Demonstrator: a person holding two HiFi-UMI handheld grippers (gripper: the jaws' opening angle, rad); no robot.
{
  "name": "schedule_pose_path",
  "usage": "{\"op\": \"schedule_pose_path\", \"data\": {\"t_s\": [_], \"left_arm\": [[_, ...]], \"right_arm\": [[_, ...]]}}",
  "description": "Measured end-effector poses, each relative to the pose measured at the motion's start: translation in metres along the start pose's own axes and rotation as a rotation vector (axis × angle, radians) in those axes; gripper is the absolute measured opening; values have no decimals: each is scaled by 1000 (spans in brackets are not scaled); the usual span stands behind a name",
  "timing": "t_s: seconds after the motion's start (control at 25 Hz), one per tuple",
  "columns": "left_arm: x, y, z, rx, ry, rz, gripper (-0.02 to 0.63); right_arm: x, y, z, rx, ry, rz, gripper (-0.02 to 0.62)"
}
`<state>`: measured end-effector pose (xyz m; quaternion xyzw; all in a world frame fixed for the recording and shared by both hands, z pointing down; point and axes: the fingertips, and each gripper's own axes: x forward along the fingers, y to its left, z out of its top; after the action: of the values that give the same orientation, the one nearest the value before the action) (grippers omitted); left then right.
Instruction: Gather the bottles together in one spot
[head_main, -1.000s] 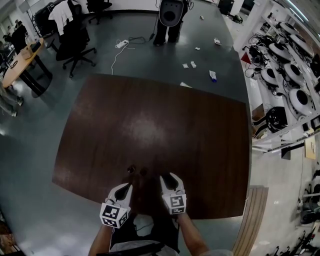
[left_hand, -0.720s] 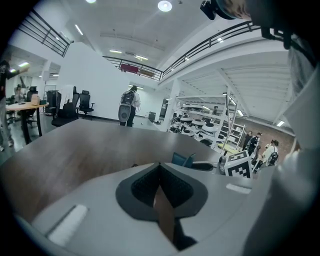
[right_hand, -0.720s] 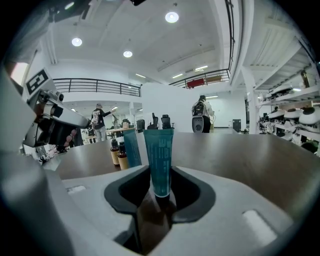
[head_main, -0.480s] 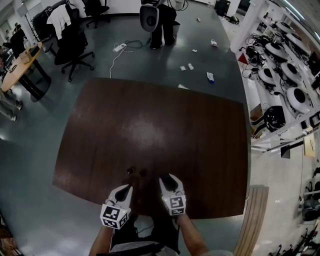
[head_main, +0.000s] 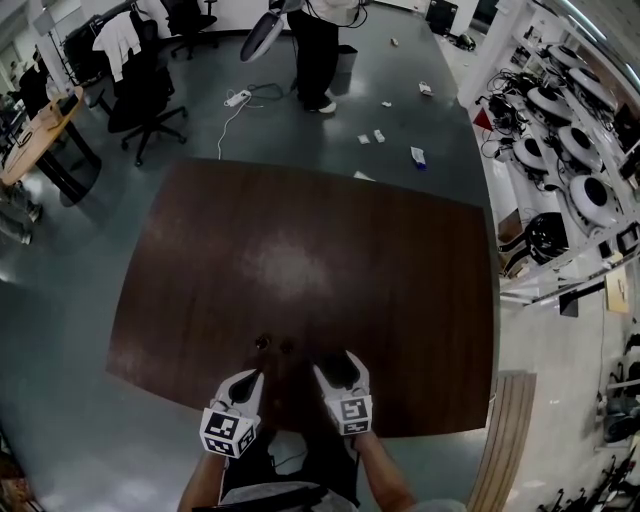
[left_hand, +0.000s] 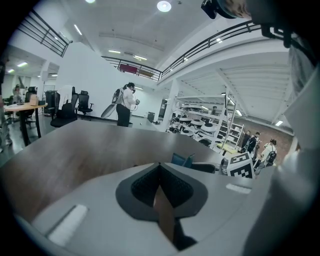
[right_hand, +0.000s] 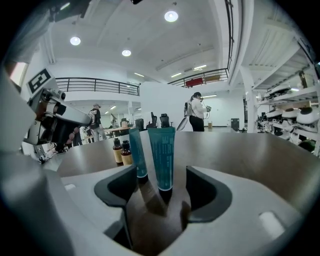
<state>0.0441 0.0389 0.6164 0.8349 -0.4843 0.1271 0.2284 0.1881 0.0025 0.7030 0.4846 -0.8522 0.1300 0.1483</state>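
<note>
Just opened wide at the right hand-held gripper (right_hand: 162, 186), jaws spread clear of the nearer teal tube (right_hand: 161, 150), standing upright between them and touching neither pad. From the head view, looks broader across the tips than a second ago. Beyond the counter (head_main: 300, 250), shifted a little leftward across the floor (head_main: 420, 70): the standing person (head_main: 315, 50), with a pale oval thing (head_main: 258, 30) swung out to the left.

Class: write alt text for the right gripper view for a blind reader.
The right gripper has just opened its jaws, which flank an upright teal plastic tube without touching it. A second teal tube stands beside it, two small amber bottles behind, on a brown wooden table.
</note>
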Motion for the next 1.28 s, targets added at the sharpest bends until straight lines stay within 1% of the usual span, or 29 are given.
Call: {"op": "schedule_pose_path", "data": {"t_s": [0.12, 0.24, 0.32, 0.36, 0.4, 0.44, 0.48, 0.56, 0.72, 1.0, 1.28], "left_arm": [[0, 0, 2, 3, -2, -4, -2], [-1, 1, 7, 8, -9, -10, -2], [-2, -1, 11, 14, -13, -18, -2], [-2, -2, 14, 18, -16, -22, -2], [-2, -3, 17, 22, -20, -27, -2], [-3, -5, 21, 27, -24, -32, -2], [-4, -7, 26, 32, -28, -37, -2], [-5, -11, 34, 43, -36, -49, -2], [-9, -19, 45, 62, -46, -73, -2], [-22, -32, 68, 89, -78, -107, -2], [-36, -29, 91, 110, -124, -106, -2]], "right_arm": [[-14, -1, -2, 20, 0, -17, 299], [-33, -4, 0, 103, -14, -28, 273], [-46, -6, 7, 158, -27, -36, 215], [-52, -7, 12, 166, -34, -43, 183], [-57, -7, 17, 165, -42, -51, 132], [-61, -8, 23, 162, -50, -60, 99], [-64, -8, 29, 159, -61, -68, 83], [-70, -7, 47, 160, -90, -80, 8], [-76, -1, 83, 147, -152, -75, 2], [-85, 9, 128, 146, -200, -55, 2], [-93, 24, 146, 139, -212, -46, 2]]}}
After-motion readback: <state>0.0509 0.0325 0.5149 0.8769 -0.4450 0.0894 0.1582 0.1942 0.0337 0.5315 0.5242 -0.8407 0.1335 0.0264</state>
